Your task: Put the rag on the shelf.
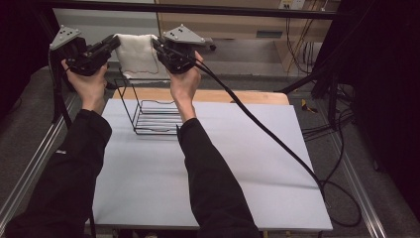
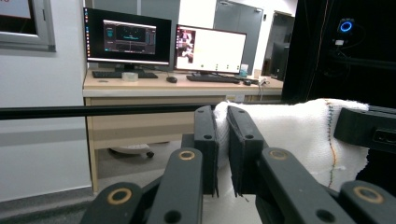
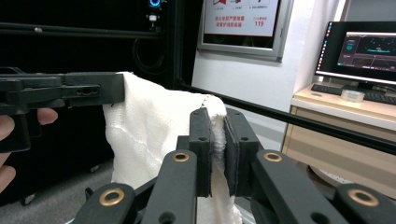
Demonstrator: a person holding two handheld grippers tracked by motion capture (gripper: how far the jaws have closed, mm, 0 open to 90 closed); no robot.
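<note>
Up above the far edge of the table (image 1: pixel 277 163), a white cloth (image 1: pixel 136 53) hangs stretched between the two grippers, just over a black wire rack (image 1: pixel 154 116) that stands on the grey surface. The cloth looks light and limp, a loose open weave that sags between its two held corners and drapes down under its own weight. It should not slip easily, since the rough weave bites against the pads, but it will fold or bunch wherever it is left unsupported. The top corners seem the right places to hold it, as that keeps the sheet spread flat for laying over the rack.

The left gripper (image 2: pixel 223 140) has its jaws nearly together, pinching one top corner of the cloth; in its own view the fabric is squeezed into the narrow gap between the pads. The right gripper (image 3: pixel 218 140) is likewise clamped on the opposite top corner, with a thick fold of weave pressed between its jaws. Both point toward each other, holding the top edge fairly taut.
</note>
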